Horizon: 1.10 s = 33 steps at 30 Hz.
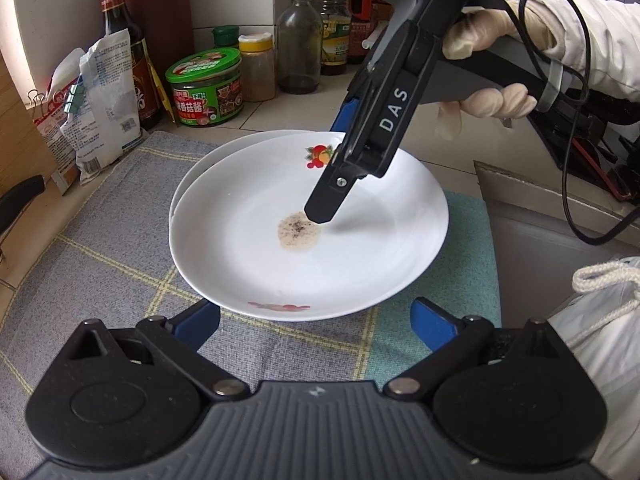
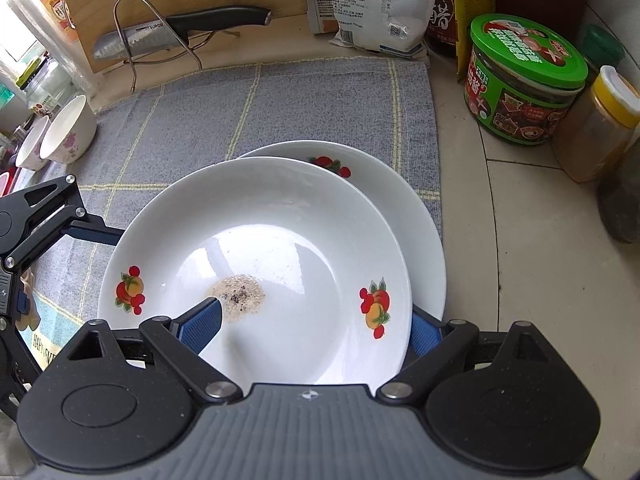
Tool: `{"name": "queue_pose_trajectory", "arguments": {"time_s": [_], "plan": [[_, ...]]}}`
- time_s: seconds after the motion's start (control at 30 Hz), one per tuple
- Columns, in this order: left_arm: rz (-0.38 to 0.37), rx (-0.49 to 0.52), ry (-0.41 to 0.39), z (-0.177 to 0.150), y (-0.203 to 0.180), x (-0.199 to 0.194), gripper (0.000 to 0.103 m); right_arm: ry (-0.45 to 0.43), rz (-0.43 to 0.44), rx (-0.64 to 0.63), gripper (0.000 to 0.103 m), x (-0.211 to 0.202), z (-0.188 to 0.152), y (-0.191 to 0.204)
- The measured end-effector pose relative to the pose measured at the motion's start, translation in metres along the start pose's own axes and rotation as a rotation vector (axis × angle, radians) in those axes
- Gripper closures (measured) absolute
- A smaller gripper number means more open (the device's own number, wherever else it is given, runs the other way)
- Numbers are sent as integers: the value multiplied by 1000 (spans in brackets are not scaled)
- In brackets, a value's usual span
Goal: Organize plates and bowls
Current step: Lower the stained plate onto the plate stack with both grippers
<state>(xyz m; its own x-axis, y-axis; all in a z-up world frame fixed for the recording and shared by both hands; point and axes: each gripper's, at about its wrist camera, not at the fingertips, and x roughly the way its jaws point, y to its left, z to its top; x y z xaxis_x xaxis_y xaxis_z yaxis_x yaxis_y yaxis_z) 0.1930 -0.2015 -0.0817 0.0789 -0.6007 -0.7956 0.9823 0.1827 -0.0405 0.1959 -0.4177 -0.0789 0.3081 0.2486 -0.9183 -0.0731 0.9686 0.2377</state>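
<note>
Two white plates with fruit prints lie stacked, a little offset, on a grey checked mat (image 2: pixel 280 100). The upper plate (image 2: pixel 280 216) has a speckled brown smear in its middle; the lower plate (image 2: pixel 420 216) peeks out beyond it. My right gripper (image 2: pixel 312 320) is open and straddles the upper plate's rim, with one blue pad over the smear and the other outside the rim. In the left wrist view the right gripper (image 1: pixel 326 176) slants down into the upper plate (image 1: pixel 248 240). My left gripper (image 1: pixel 316 316) is open, with both pads at the plate's near rim. Nothing is gripped.
Two small white bowls (image 2: pixel 68 128) stand at the mat's far left. A knife on a wire rack (image 2: pixel 180 28) and a wooden board lie behind the mat. A green-lidded tub (image 2: pixel 524 80), spice jars, bottles (image 1: pixel 300 40) and bags (image 1: pixel 100 100) crowd the counter. A gloved hand (image 1: pixel 480 40) holds the right gripper.
</note>
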Motion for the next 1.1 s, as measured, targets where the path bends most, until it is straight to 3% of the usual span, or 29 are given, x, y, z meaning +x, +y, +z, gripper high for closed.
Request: {"name": "queue_pose_trajectory", "arguments": {"time_s": [0.43, 1.1], "plan": [[-34, 87, 35, -3, -5, -4, 2, 12, -19, 1, 6, -8, -6, 2], [-55, 116, 28, -5, -8, -5, 2, 16, -54, 25, 2, -18, -12, 4]]}}
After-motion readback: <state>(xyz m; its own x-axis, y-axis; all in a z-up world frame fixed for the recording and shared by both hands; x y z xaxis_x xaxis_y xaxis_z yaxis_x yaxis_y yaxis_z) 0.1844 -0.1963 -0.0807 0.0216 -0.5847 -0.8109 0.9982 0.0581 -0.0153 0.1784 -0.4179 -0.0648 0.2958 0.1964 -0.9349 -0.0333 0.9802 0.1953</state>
